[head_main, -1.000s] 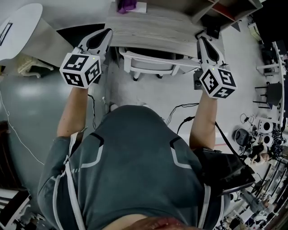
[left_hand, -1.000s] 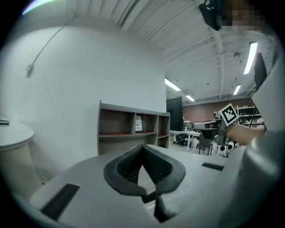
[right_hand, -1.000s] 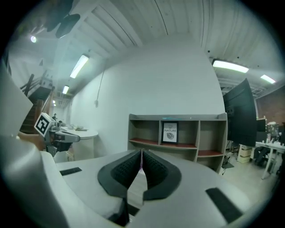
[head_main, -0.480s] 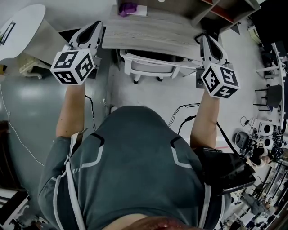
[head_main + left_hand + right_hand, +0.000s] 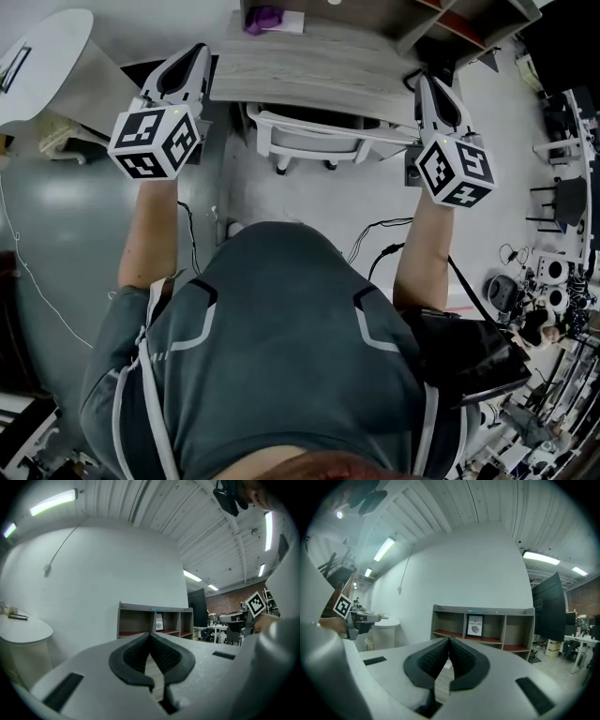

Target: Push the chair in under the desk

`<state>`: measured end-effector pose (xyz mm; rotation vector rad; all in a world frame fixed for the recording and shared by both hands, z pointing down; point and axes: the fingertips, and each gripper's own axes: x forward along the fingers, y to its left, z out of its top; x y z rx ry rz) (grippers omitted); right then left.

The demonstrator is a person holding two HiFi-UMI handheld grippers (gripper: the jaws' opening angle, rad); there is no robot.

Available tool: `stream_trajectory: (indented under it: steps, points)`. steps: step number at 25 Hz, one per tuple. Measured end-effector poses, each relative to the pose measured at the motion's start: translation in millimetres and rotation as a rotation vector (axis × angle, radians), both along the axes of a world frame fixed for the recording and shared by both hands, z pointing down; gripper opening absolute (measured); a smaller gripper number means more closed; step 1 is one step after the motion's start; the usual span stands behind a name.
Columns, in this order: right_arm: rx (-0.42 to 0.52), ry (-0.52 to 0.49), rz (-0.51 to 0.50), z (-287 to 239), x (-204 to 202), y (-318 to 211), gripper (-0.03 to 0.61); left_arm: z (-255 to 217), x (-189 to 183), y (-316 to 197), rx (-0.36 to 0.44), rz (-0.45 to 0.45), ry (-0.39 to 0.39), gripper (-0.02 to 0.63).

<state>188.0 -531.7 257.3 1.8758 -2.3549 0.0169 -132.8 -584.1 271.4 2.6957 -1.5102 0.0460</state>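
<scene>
The white chair [image 5: 314, 136] stands tucked under the front edge of the wood-grain desk [image 5: 319, 66], with its back rail and castors showing. My left gripper [image 5: 197, 52] is held up at the desk's left end, shut and empty, apart from the chair. My right gripper [image 5: 425, 82] hovers at the desk's right front corner, also shut with nothing in it. In the left gripper view the pads [image 5: 151, 635] meet tip to tip. The right gripper view shows the same closed pads [image 5: 449, 640]. Neither gripper touches the chair.
A purple object [image 5: 265, 17] lies on the desk's far edge. A round white table [image 5: 42, 56] stands at the left. Cables [image 5: 375, 230] run over the floor by my feet. An open shelf unit [image 5: 483, 625] stands behind the desk. Clutter and dark chairs [image 5: 562, 197] crowd the right side.
My left gripper has swung left and farther out, from over the chair's left side to the desk's left end. The right gripper and the chair have barely moved.
</scene>
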Motion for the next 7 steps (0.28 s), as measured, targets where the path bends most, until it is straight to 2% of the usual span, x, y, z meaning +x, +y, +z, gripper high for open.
stream_trajectory:
  steps: [7]
  points:
    - [-0.005, 0.001, 0.014, 7.5, -1.8, -2.3, 0.028, 10.5, -2.9, -2.9, -0.018, -0.002, -0.001, 0.009]
